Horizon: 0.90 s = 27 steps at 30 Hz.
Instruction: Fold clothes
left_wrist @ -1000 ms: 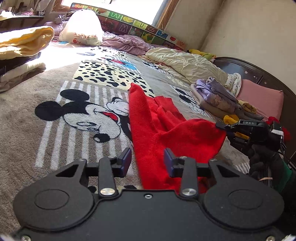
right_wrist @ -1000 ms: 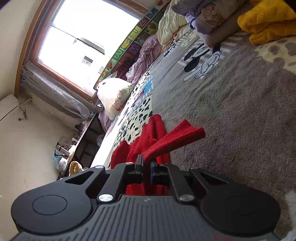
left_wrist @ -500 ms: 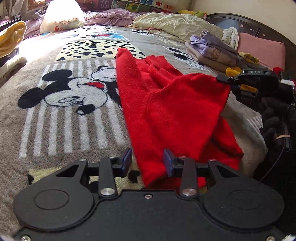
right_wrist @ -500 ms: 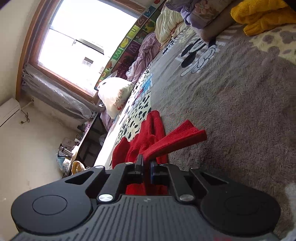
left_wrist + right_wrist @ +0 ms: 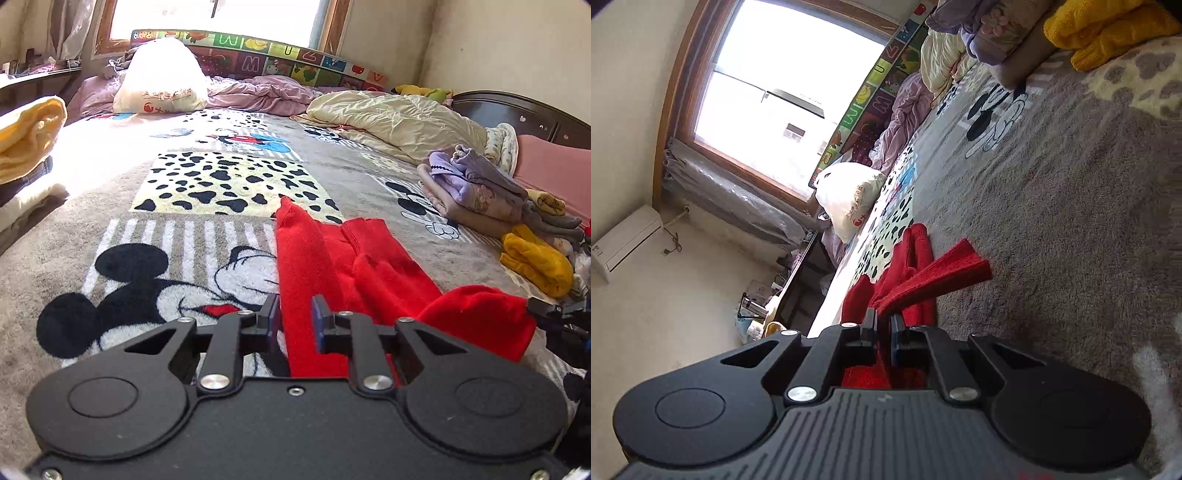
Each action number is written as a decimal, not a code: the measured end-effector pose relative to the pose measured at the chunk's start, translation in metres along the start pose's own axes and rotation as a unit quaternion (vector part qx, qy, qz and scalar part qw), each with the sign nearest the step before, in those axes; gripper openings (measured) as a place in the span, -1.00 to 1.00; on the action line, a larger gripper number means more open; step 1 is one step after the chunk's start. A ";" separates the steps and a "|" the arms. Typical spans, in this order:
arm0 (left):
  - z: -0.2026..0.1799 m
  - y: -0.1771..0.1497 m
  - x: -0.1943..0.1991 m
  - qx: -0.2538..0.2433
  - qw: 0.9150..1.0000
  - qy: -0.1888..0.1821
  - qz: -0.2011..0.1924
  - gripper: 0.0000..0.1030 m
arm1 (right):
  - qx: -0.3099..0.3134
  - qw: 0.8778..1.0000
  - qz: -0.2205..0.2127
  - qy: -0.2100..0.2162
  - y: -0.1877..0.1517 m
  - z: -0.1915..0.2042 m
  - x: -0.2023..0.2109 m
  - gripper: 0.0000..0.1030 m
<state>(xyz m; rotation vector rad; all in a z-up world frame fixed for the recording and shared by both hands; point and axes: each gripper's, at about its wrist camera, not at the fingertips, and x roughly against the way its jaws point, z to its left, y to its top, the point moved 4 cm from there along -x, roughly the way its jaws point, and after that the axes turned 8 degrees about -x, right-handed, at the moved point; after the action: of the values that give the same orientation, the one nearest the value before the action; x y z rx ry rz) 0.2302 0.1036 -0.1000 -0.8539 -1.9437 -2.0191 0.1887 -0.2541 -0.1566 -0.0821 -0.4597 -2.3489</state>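
A red fleece garment lies stretched along the Mickey Mouse blanket. My left gripper sits low over the garment's near left edge. It is open, its fingers narrowed, with red cloth in the gap between them. My right gripper is shut on another part of the red garment, and a folded flap sticks out past its fingers, lifted off the bed. In the left wrist view the right gripper shows at the far right, holding that raised red corner.
A stack of purple and beige clothes and a yellow knit lie to the right. At the left edge are a yellow towel and folded items. A cream quilt and a white pillow lie at the back.
My left gripper has dropped lower over the garment's near edge and its fingers have come closer together around the cloth. The right gripper keeps its grip, and its flap has sunk closer to the bed.
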 end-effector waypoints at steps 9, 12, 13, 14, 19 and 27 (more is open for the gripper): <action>0.018 0.023 -0.064 -0.037 0.999 -0.013 0.012 -0.88 | -0.050 0.999 0.014 0.015 -0.001 -0.013 -0.011 -0.40; 0.020 0.021 -0.062 -0.032 0.999 -0.027 0.010 -0.87 | -0.070 0.998 0.000 0.001 -0.002 -0.020 -0.015 0.20; 0.020 0.021 -0.062 -0.029 0.999 -0.031 0.008 -0.87 | -0.074 0.997 -0.005 0.005 -0.002 -0.022 -0.017 0.16; 0.023 0.021 -0.062 -0.020 0.999 -0.034 0.004 -0.87 | -0.079 0.997 -0.009 0.009 -0.002 -0.024 -0.019 -0.03; 0.016 0.025 -0.066 -0.014 0.998 -0.060 -0.002 -0.87 | -0.038 0.999 -0.028 0.002 0.001 -0.018 -0.024 -0.86; -0.022 0.021 -0.079 -0.126 0.990 -0.053 0.023 -0.83 | -0.064 0.997 -0.038 -0.019 -0.008 -0.033 0.001 -0.87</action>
<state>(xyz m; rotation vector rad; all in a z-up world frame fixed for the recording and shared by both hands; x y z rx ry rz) 0.2997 0.0616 -0.1235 -1.0714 -1.7241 -2.2660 0.1848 -0.2609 -0.1892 -0.1711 -0.3359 -2.4527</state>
